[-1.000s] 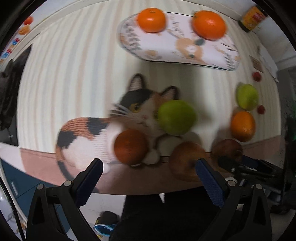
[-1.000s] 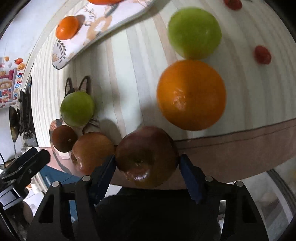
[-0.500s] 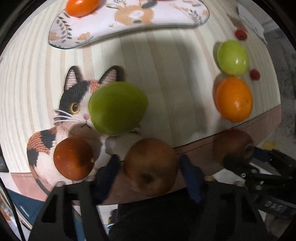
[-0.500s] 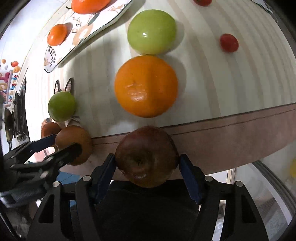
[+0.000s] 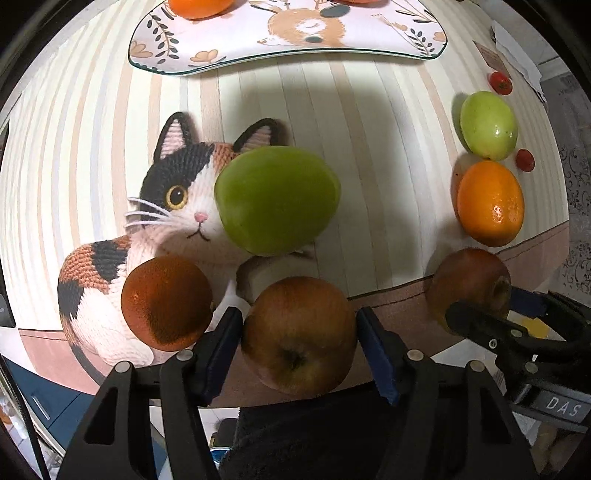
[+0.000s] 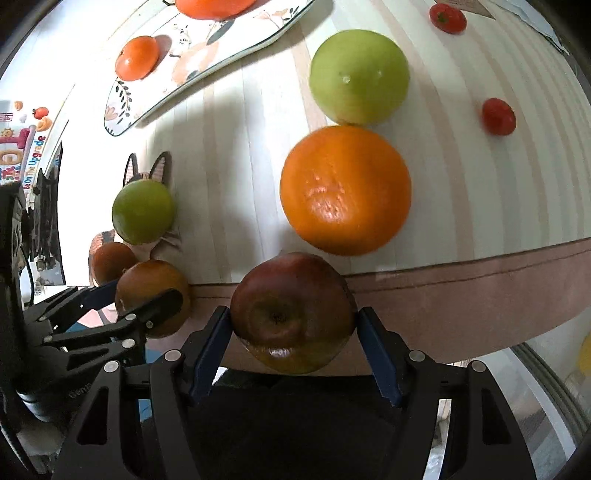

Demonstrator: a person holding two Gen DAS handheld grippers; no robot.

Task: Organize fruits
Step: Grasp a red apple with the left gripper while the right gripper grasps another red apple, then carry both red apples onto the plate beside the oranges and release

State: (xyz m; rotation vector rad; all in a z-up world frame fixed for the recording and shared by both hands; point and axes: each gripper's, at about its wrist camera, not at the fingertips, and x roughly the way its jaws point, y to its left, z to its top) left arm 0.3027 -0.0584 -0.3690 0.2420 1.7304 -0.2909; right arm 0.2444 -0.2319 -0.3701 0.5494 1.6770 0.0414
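My left gripper (image 5: 299, 339) is shut on a brownish-red apple (image 5: 299, 336) near the table's front edge. My right gripper (image 6: 293, 328) is shut on a dark red apple (image 6: 291, 310), also seen at the right of the left wrist view (image 5: 469, 284). A green apple (image 5: 277, 199) and a dark orange (image 5: 166, 302) sit on the cat-shaped mat (image 5: 173, 184) just beyond the left gripper. A large orange (image 6: 345, 190) and a second green apple (image 6: 358, 75) lie ahead of the right gripper. The patterned plate (image 5: 369, 33) holds oranges (image 6: 136, 57).
Small red cherry tomatoes (image 6: 498, 116) lie at the right of the striped tablecloth (image 5: 369, 122). The left gripper (image 6: 110, 321) shows at the left of the right wrist view. The table's brown front border (image 6: 461, 291) runs under both grippers.
My left gripper moved forward to the brownish-red apple and closed on it. The right gripper kept hold of the dark red apple and shifted slightly.
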